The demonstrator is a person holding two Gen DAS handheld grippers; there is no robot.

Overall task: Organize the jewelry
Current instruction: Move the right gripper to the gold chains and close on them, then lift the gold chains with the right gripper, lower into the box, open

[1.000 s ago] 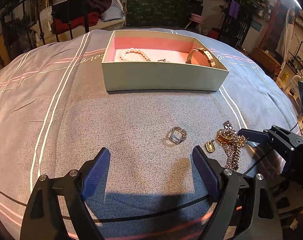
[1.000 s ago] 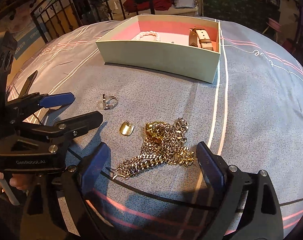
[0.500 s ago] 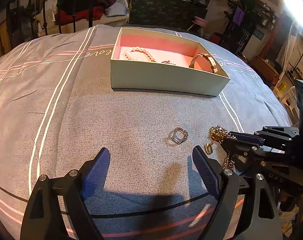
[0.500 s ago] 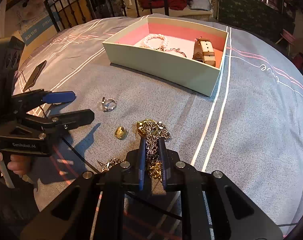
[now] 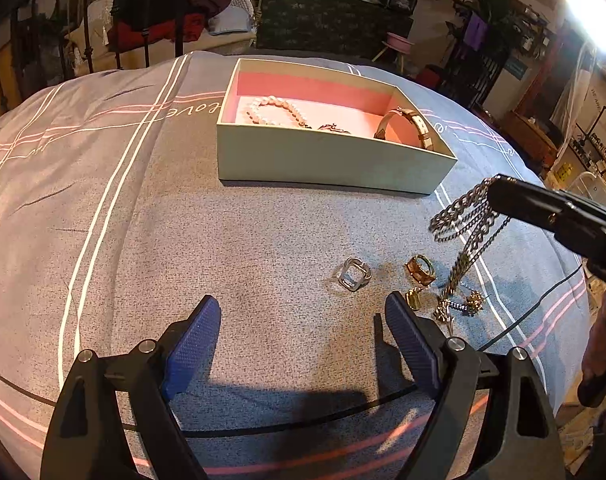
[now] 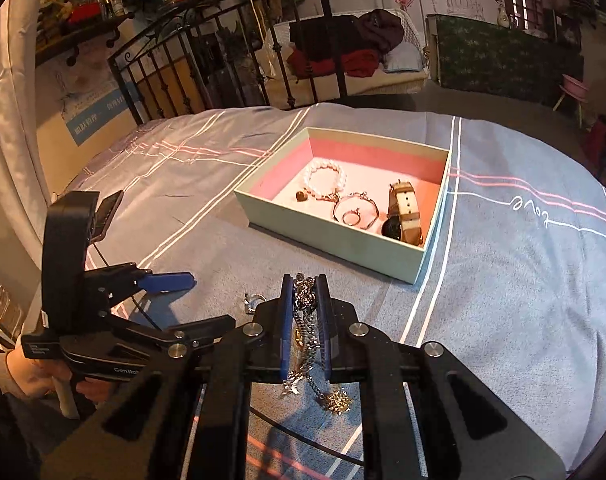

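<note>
Bed point(image 5: 103, 240) with grey striped cover carries everything; we note the pale green box point(image 6: 335, 240) with pink lining toward the far edge, already holding a pearl bracelet point(image 6: 325, 178), a thin bangle point(image 6: 355, 210) and a strapped watch point(image 6: 405, 210). Our right tongs point(image 6: 305, 312) are clamped on the chain necklace point(image 5: 469, 220), which hangs clear of the cover near the bed's right edge, its lower end trailing down to a small gold charm point(image 5: 473, 302) on the fabric. Left tongs point(image 5: 299, 332) gape wide with nothing between them, poised over bare cover at the near edge. Loose pieces lie just beyond them: a silver square ring point(image 5: 355, 274), a gold ring point(image 5: 421, 268), a small gold pendant point(image 5: 413, 298). Step in hand, as we judge it: carrying the necklace to the box. Next move calls for lifting high enough that the dangling tail clears the near wall, then releasing over open pink floor, away from the watch.
</note>
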